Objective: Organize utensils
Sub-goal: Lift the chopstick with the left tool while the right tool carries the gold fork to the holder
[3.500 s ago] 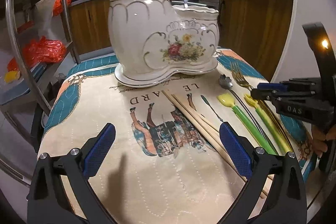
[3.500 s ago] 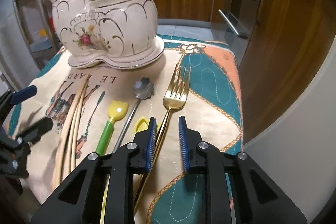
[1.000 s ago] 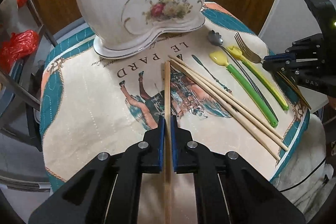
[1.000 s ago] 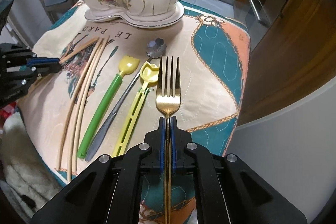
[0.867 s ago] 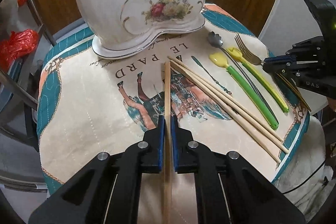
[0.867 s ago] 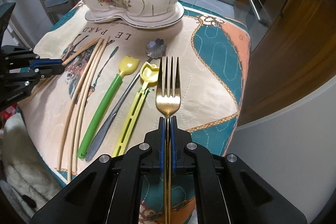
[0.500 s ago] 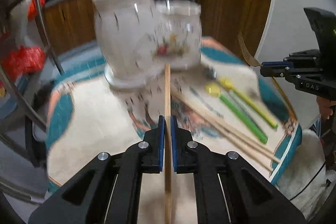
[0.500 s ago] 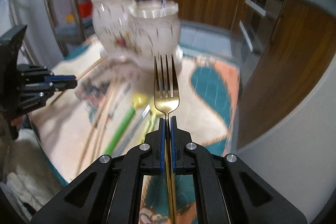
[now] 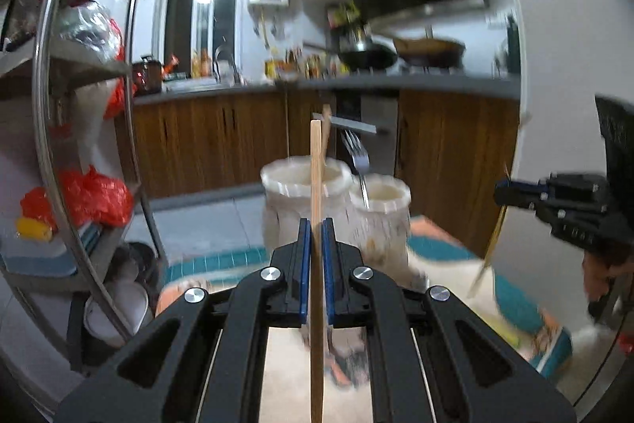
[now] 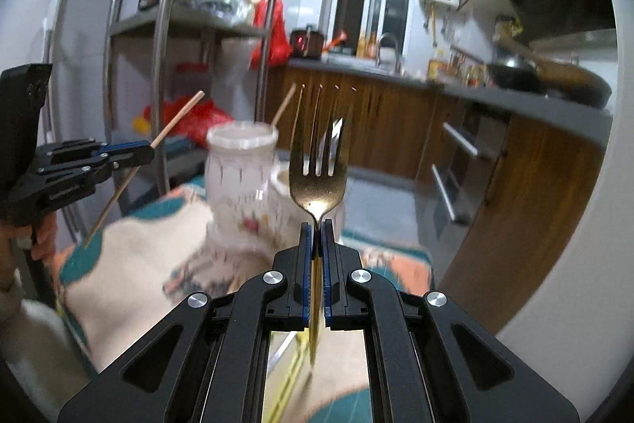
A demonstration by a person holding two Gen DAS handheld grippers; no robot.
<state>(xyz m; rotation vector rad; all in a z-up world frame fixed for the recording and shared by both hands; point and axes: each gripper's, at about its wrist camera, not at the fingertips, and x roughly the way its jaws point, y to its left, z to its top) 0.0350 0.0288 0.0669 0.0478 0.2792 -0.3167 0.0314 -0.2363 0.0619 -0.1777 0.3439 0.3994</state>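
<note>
My left gripper (image 9: 316, 224) is shut on a wooden chopstick (image 9: 316, 165) that sticks up in front of the white ceramic holder (image 9: 305, 193). The holder's taller cup has another chopstick (image 9: 327, 129) in it and its lower cup (image 9: 380, 197) has a silver fork (image 9: 356, 155). My right gripper (image 10: 316, 228) is shut on the neck of a gold fork (image 10: 317, 185), tines up, just before the holder (image 10: 241, 165). Each view shows the other gripper off to one side: the right gripper (image 9: 515, 191) and the left gripper (image 10: 146, 149), both above the table.
A metal shelf rack (image 9: 43, 106) with red bags stands to the left of the table. The patterned tablecloth (image 9: 285, 363) lies below both grippers, blurred. Wooden kitchen cabinets (image 10: 396, 129) and a counter with pans run behind. A person's hand (image 10: 39, 236) holds the left gripper.
Both grippers have risen and tipped up from looking down at the table to almost level. The chopstick and the gold fork came off the cloth with them, and the holder now sits lower in view.
</note>
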